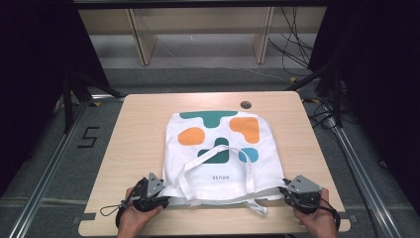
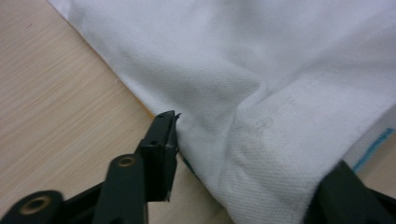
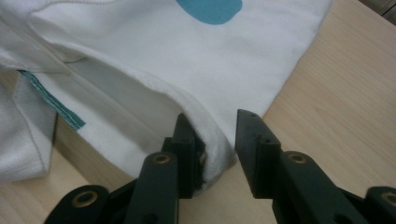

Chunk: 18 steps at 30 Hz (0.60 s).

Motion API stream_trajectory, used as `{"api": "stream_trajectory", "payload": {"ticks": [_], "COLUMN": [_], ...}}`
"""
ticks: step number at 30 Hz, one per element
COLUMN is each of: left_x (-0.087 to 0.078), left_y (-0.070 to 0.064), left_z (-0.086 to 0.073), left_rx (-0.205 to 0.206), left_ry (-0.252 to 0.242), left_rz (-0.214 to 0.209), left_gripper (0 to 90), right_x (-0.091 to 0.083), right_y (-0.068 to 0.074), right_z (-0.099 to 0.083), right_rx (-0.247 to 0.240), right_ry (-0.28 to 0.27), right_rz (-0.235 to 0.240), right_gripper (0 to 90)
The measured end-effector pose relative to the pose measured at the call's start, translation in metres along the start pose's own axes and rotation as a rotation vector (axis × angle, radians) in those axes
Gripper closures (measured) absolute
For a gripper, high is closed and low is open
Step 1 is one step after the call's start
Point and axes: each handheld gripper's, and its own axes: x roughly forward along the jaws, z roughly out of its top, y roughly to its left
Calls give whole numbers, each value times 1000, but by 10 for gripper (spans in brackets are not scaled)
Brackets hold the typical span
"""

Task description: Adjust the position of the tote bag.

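Two black grippers, left gripper [image 1: 166, 197] and right gripper [image 1: 283, 188]: grey three-cornered top plates, brass-ringed jaw screws, trailing black cables.

A white cloth bag [image 1: 220, 148] lies flat in the middle of the table. It has big green, orange and blue blobs on it and a small word printed upside down. Its open end is on the near side. Two long white straps [image 1: 198, 173] loop over the bag there. The near edge is a bit wrinkled and bumpy.
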Motion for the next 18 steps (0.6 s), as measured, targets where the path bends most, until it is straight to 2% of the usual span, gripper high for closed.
{"api": "stream_trajectory", "payload": {"ticks": [1, 2, 3, 4, 5, 6, 7, 8, 9, 10, 13, 14, 15, 16, 17, 18], "left_x": [1, -2, -2, -3, -2, -2, -3, -3, -3, -3, -4, -3, -4, -4, -4, -5], "left_y": [-2, -1, -1, 2, 2, 2, 4, 2, 4, 3, 4, 4, 5, 5, 4, 6], "left_z": [-1, -1, -1, -1, -2, -3, -3, -3, -3, -3, -2, -3, -2, -2, -3, -2], "left_rx": [-28, -10, -10, 18, 9, -12, 8, -15, 15, 5, 11, -4, 13, 9, -16, 10], "left_ry": [-11, -14, -14, -11, -43, -48, -44, -49, -48, -49, -49, -60, -47, -53, -57, -51], "left_rz": [10, 19, 19, 12, 17, 8, -1, 3, 5, -1, -3, -6, -10, -11, -11, -14], "left_gripper": [608, 654, 676, 676, 696, 735, 753, 758, 769, 774, 782, 783, 782, 783, 785, 787], "right_x": [3, 5, 5, 8, 10, 13, 15, 17, 18, 20, 26, 28, 28, 30, 30, 29], "right_y": [-1, -2, -2, -4, -4, -5, -4, -4, -3, -3, -3, -3, -2, -2, -3, -2], "right_z": [0, 0, 0, 0, 1, 1, 2, 3, 4, 5, 7, 7, 8, 9, 9, 10], "right_rx": [4, 13, 13, 15, 19, 10, 15, 8, 2, -12, -23, -30, -29, -49, -70, -78], "right_ry": [4, 9, 9, 11, 11, 10, 12, 9, 14, 16, 24, 24, 35, 26, 22, 16], "right_rz": [-7, -10, -10, -7, -1, 3, 6, 5, 9, 9, 11, 9, 16, 17, 24, 26], "right_gripper": [644, 623, 623, 623, 618, 615, 614, 615, 623, 628, 636, 646, 663, 708, 748, 781]}}
